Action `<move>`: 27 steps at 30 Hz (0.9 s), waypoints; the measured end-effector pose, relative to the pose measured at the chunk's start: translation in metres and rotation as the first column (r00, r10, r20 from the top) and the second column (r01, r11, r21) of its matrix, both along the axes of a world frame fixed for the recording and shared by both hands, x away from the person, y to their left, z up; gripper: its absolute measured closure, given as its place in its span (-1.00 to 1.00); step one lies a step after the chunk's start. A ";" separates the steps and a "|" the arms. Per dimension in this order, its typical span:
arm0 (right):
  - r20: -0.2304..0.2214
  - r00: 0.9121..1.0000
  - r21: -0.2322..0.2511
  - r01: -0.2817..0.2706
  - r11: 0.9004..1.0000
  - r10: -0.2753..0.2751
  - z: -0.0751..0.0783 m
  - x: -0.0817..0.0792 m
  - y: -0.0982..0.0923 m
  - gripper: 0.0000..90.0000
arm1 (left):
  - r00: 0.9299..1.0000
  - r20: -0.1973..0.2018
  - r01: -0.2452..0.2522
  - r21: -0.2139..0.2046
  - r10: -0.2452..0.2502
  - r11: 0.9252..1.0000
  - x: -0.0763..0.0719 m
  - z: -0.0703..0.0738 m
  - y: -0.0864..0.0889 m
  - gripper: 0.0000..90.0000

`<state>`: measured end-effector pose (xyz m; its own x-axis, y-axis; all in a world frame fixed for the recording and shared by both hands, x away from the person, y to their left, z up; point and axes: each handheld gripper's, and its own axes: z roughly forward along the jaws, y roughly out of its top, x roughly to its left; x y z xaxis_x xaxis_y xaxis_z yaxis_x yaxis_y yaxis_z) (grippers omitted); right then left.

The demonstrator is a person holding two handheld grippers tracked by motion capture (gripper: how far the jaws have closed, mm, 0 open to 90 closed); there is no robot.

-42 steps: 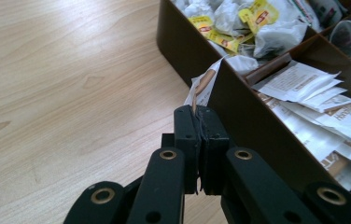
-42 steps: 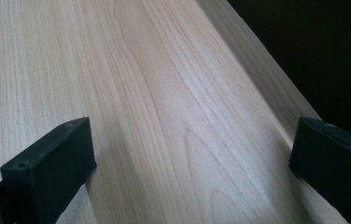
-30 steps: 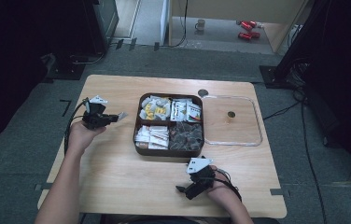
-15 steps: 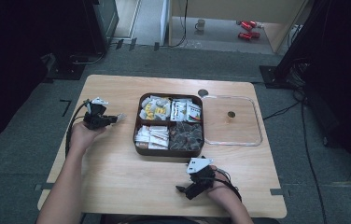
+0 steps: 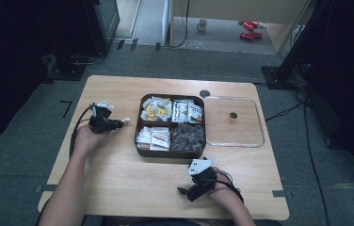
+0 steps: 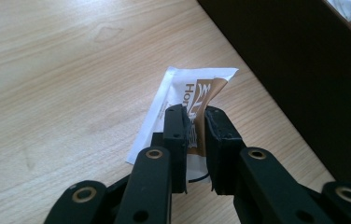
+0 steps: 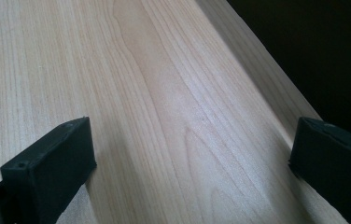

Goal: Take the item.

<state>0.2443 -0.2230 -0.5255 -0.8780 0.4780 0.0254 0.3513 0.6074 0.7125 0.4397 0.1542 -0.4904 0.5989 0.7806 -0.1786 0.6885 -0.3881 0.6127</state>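
Since the earlier frames the left gripper has shifted very little, keeping to the left of the brown tray, while its jaws have just been opening a little; the right gripper rests where it was, near the front edge of the wooden table. Seen from the left gripper view, the left gripper's jaws stand a narrow gap apart over a white-and-brown sachet, which lies flat on the table just beside the tray's dark outer wall; the pads no longer pinch it, so the grip is released, though the sachet's near end sits between the fingertips. From the right gripper view, the right gripper is spread wide with bare wood between its pads, grasping nothing. On the high view the tray's four compartments hold more sachets, and a clear lid lies flat just right of the tray.
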 end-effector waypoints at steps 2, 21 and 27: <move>0.000 1.000 0.000 0.000 1.000 0.000 0.000 0.000 0.000 -1.00 | 1.000 -0.008 0.005 -0.002 -0.005 1.000 0.000 -0.001 -0.001 0.74; 0.000 1.000 0.000 0.000 1.000 0.000 0.000 0.000 0.000 -1.00 | 0.998 -0.046 0.034 -0.048 -0.036 0.998 -0.001 0.000 -0.005 0.33; 0.000 1.000 0.000 0.000 1.000 0.000 0.000 0.000 0.000 -1.00 | 0.999 -0.013 0.035 -0.078 -0.036 0.996 -0.005 0.009 -0.003 0.21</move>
<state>0.2443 -0.2231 -0.5255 -0.8779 0.4782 0.0256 0.3516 0.6074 0.7123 0.4347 0.1515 -0.4815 0.6233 0.7421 -0.2468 0.6838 -0.3641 0.6323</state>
